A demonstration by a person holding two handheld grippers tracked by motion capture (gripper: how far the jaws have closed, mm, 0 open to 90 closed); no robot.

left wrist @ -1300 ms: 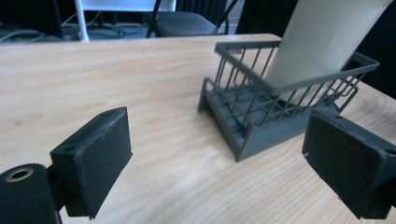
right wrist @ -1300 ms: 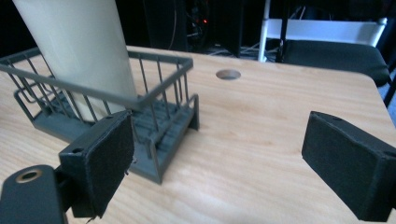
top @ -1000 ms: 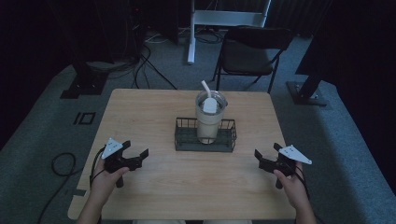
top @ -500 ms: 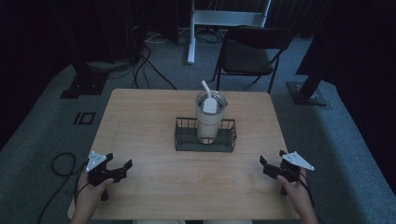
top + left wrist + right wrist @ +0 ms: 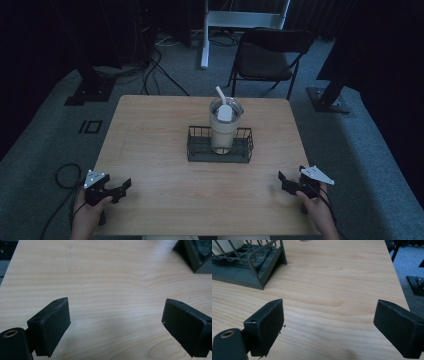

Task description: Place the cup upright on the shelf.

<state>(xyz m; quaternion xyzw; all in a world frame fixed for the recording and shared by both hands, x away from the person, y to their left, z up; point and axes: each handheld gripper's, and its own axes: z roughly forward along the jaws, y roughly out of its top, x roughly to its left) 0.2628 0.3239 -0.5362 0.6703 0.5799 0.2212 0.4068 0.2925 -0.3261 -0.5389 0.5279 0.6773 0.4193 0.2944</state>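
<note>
A pale tumbler (image 5: 223,129) with a lid and a white straw stands upright in a dark wire basket (image 5: 196,151) at the middle of the wooden table (image 5: 160,125). My left gripper (image 5: 120,190) rests near the table's front left corner, open, nothing between its jaws. My right gripper (image 5: 286,183) sits near the front right edge, also open and empty. In the left gripper view the wide-apart jaws frame bare wood, with the basket's corner (image 5: 192,255) at the top right. The right gripper view has the basket (image 5: 249,267) at its upper left, beyond the spread jaws.
A dark folding chair (image 5: 267,57) stands behind the table. A white stand (image 5: 240,20) and cables (image 5: 155,65) lie on the grey carpet beyond. Black equipment bases (image 5: 90,87) flank the table on both sides. A cable (image 5: 62,175) coils on the floor at the front left.
Both grippers have drawn back toward the table's front edge and outward, the left farther left, the right slightly lower. Both stayed open. The tumbler and basket have not moved.
</note>
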